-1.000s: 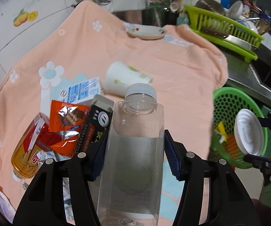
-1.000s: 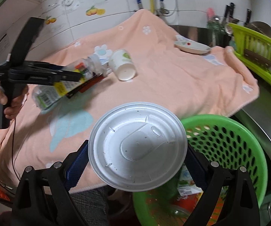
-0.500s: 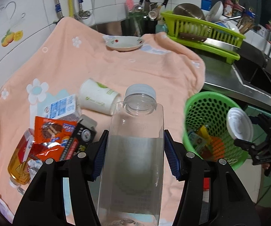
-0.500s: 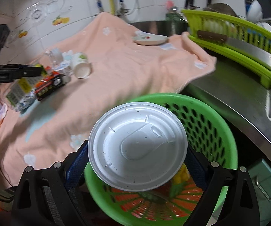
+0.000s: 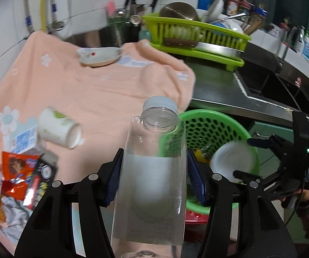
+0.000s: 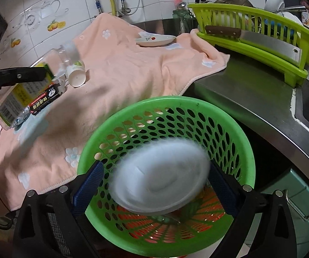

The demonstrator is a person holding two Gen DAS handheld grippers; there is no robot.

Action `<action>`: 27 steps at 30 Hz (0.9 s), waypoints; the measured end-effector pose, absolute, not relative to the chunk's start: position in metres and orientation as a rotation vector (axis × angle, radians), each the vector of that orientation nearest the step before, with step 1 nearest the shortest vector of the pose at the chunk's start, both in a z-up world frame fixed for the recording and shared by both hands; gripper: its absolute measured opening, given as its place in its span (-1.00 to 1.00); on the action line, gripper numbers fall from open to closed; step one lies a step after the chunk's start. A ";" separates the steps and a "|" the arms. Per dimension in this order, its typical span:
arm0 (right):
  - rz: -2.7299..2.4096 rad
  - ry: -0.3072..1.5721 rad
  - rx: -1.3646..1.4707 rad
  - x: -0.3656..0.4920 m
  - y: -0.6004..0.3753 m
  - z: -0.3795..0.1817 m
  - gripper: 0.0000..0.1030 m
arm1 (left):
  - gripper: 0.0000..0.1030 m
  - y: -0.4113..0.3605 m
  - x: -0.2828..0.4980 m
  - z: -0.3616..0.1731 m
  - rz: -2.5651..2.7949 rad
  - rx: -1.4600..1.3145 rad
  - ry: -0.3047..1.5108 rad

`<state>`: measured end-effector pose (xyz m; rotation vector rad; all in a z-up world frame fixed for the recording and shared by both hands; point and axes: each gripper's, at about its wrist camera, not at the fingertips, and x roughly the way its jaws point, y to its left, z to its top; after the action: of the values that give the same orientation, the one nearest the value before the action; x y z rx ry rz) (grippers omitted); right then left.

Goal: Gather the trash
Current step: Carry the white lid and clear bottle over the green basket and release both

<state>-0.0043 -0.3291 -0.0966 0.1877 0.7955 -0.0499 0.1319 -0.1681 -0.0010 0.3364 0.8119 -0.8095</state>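
Your left gripper's point(image 5: 154, 182) jaws pinch the clear square-sided plastic bottle with the white cap point(image 5: 154, 172) across its flat mid-body walls, cap pointing away from you. It looks empty, so judge it light, thin-walled and slick; those flat faces seem the best place to hold, since the neck is round and narrow.

Your right gripper's point(image 6: 154, 182) jaws stand spread, and the white round plastic lid point(image 6: 160, 176) between them is blurred and tilted, apparently loose and dropping. It looks feather-light and bendy.

The perforated green plastic basket point(image 5: 216, 126) is the landmark: the lid sits over its opening, the bottle just short of its near rim, and the paper cup point(image 5: 57, 126) and snack wrappers point(image 5: 19, 172) lie on the peach towel point(image 5: 90, 92) covering the counter beside it.
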 end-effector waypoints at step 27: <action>-0.123 0.690 0.242 -0.042 -0.361 -0.075 0.81 | 0.16 -0.261 0.111 -0.049 -0.908 0.356 0.905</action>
<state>-0.0421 -0.3612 -0.0749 0.2415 0.6900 -0.1226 0.1113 -0.2606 -0.0489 0.3565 0.9054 -0.9078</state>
